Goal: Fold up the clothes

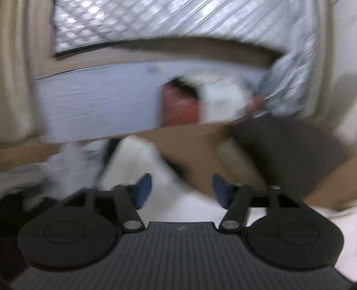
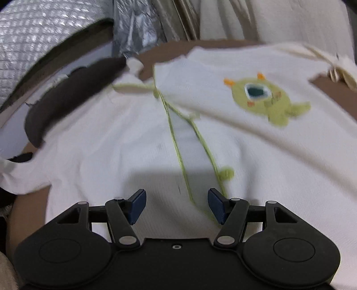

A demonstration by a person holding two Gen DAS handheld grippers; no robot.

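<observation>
The right gripper (image 2: 177, 206) is close to the camera with its blue pads apart and nothing between them, and it hangs just over a white shirt (image 2: 138, 142) that lies spread flat on the brown desk (image 2: 334, 93). Thin green trim (image 2: 178, 147) runs down the middle of the shirt, and farther back there is a green one-eyed monster picture (image 2: 267, 98) on the cloth. A dark cloth (image 2: 73, 96) lies at the left edge of the shirt, partly on it. The left gripper (image 1: 182, 189) is open too, with nothing held, and the white shirt (image 1: 142, 160) shows below it. That view is very blurry. Behind it on the desk (image 1: 189, 138) sits the dark cloth (image 1: 285, 151), and past that a pale blue box (image 1: 96, 104) with something red (image 1: 178, 107) and something white (image 1: 223, 100) in it; the blur hides what they are. A shiny silver sheet (image 1: 178, 20) is at the very back
</observation>
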